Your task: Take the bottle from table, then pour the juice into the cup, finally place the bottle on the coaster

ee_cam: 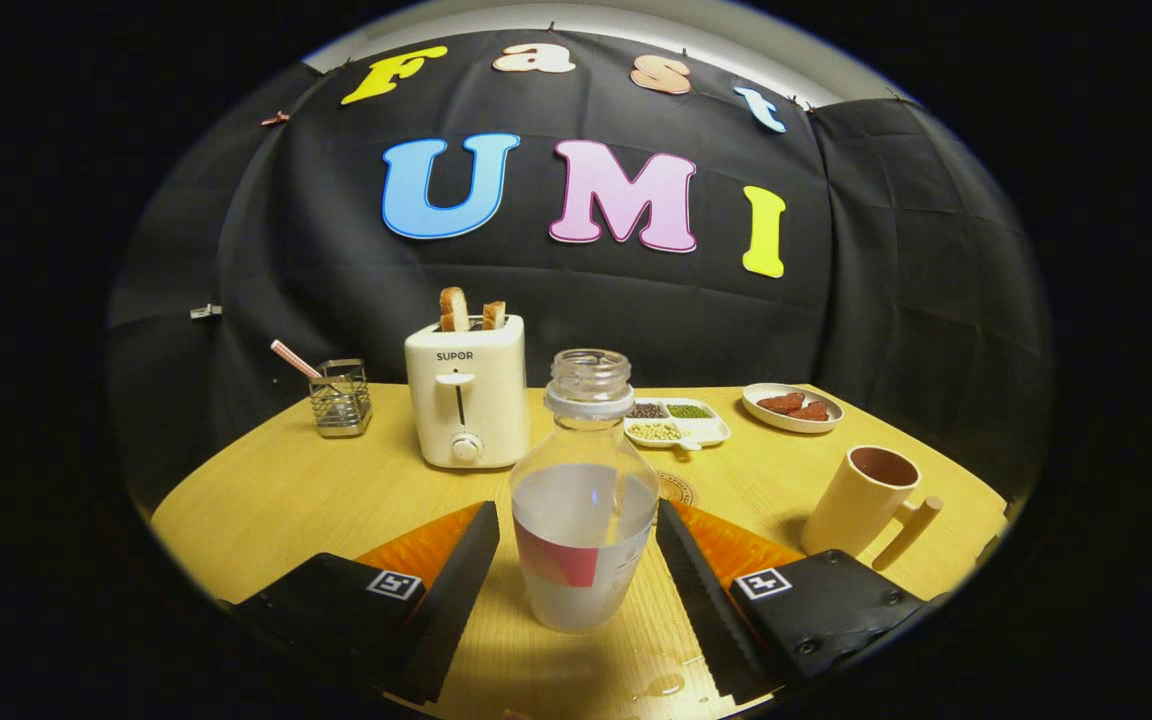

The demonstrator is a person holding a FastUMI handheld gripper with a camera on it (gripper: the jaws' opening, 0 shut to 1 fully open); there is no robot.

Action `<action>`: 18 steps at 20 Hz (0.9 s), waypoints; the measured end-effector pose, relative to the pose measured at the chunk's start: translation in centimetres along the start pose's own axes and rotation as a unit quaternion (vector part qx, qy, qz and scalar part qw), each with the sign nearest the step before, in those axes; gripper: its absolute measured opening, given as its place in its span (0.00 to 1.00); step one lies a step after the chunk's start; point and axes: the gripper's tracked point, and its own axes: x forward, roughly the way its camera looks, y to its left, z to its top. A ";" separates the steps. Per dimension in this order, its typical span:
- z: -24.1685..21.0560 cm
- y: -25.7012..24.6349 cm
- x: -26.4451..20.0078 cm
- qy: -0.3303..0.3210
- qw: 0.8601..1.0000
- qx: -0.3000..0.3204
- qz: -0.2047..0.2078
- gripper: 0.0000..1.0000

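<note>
A clear, uncapped bottle [584, 500] with pale liquid in its lower half and a red and white label stands upright on the wooden table [276, 500]. It sits between the two black fingers of my gripper [576, 545], which is open, with a small gap on each side of the bottle. A tan cup [862, 500] with a straight handle stands ahead of the right finger, tilted in the fisheye. A round coaster [677, 489] peeks out just behind the bottle, mostly hidden by it.
A white toaster [467, 392] with two slices of bread stands beyond the left finger. A wire holder [340, 398] with a straw sits farther left. A divided dish of beans [677, 422] and a small plate of red food [792, 406] lie at the back. Droplets [664, 685] wet the table near the right finger.
</note>
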 end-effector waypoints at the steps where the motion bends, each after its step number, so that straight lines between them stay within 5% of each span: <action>1: -0.1 0.2 0.5 0.001 1.000 0.000 -0.001 0.97; 5: -0.4 -0.2 1.7 -0.004 1.000 -0.005 -0.009 0.95; 9: -0.6 -0.4 2.2 -0.005 1.000 -0.008 -0.012 0.81; 18: 0.1 -1.8 1.9 0.015 0.998 0.057 -0.008 0.73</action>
